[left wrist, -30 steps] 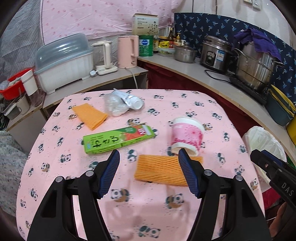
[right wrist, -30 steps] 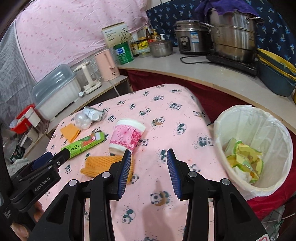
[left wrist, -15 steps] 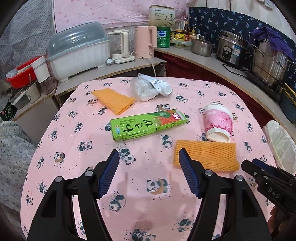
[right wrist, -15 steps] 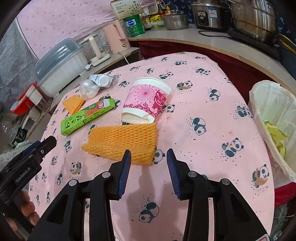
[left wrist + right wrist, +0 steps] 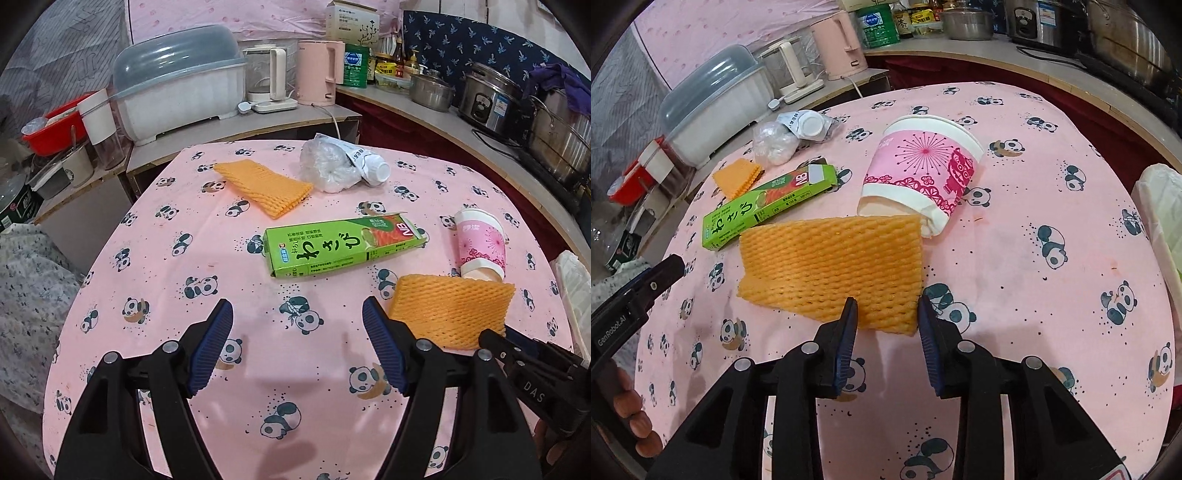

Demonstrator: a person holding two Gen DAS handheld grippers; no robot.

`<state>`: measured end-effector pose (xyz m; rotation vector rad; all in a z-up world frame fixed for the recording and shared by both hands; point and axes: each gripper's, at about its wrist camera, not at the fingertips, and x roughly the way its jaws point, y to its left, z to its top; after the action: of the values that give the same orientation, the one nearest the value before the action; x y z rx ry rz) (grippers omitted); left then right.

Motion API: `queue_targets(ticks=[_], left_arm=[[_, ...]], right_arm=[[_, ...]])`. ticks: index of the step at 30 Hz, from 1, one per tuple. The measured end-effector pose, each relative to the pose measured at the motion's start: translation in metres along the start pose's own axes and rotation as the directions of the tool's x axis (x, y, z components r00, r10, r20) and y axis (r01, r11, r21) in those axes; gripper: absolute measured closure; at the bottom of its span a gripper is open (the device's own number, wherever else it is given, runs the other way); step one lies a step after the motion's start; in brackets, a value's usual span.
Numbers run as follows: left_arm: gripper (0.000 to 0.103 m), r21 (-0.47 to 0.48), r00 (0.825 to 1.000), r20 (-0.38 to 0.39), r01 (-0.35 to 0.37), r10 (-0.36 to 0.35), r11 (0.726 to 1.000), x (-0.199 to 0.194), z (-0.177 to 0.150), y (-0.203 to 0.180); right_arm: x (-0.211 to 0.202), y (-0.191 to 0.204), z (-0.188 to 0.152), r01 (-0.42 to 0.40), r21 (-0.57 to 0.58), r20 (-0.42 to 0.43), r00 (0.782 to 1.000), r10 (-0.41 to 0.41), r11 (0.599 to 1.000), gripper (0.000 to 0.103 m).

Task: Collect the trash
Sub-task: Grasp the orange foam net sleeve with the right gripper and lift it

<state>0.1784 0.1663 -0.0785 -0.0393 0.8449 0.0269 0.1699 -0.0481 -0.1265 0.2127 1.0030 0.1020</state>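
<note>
On the pink panda tablecloth [image 5: 166, 258] lies a large orange foam net [image 5: 831, 266] [image 5: 450, 310]. My right gripper [image 5: 886, 301] is low over its near corner. The jaws are closing with that corner between them, and the pads are not pressing on it. Behind the net, a pink paper cup [image 5: 923, 173] [image 5: 480, 247] lies on its side. My left gripper [image 5: 297, 308] hovers above bare cloth with its jaws opening and nothing between them. A green carton [image 5: 343, 247] [image 5: 768, 206] lies just ahead of it.
Further back lie a smaller orange net [image 5: 262, 188] and crumpled plastic with a white bottle [image 5: 332, 170]. A white-lined bin [image 5: 1160, 206] stands off the table's right edge. Counters with kettles, pots and a dish box ring the table's far side.
Both grippers came down closer to the table. The right one reached the orange net's near corner and its jaws narrowed. The left one shifted toward the green carton and its jaws widened a little.
</note>
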Motion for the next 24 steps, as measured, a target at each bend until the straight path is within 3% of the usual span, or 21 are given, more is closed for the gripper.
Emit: queue_targets(ticks=[6, 18, 24], left_arm=[[0.034, -0.012, 1.0, -0.005, 0.0, -0.001, 1.0, 0.003, -0.001, 0.005], [0.033, -0.03, 1.0, 0.002, 0.006, -0.006, 1.0, 0.0, 0.001, 0.017], [0.022, 0.039, 1.0, 0.017, 0.016, -0.017, 0.999, 0.007, 0.009, 0.018]], right_arm=[[-0.005, 0.003, 0.001, 0.017, -0.02, 0.017, 1.0, -0.017, 1.0, 0.093], [-0.049, 0.009, 0.016, -0.003, -0.007, 0.145, 0.989, 0.004, 1.0, 0.096], [-0.071, -0.002, 0.044, -0.021, 0.055, 0.222, 0.975, 0.009, 0.998, 0.096]])
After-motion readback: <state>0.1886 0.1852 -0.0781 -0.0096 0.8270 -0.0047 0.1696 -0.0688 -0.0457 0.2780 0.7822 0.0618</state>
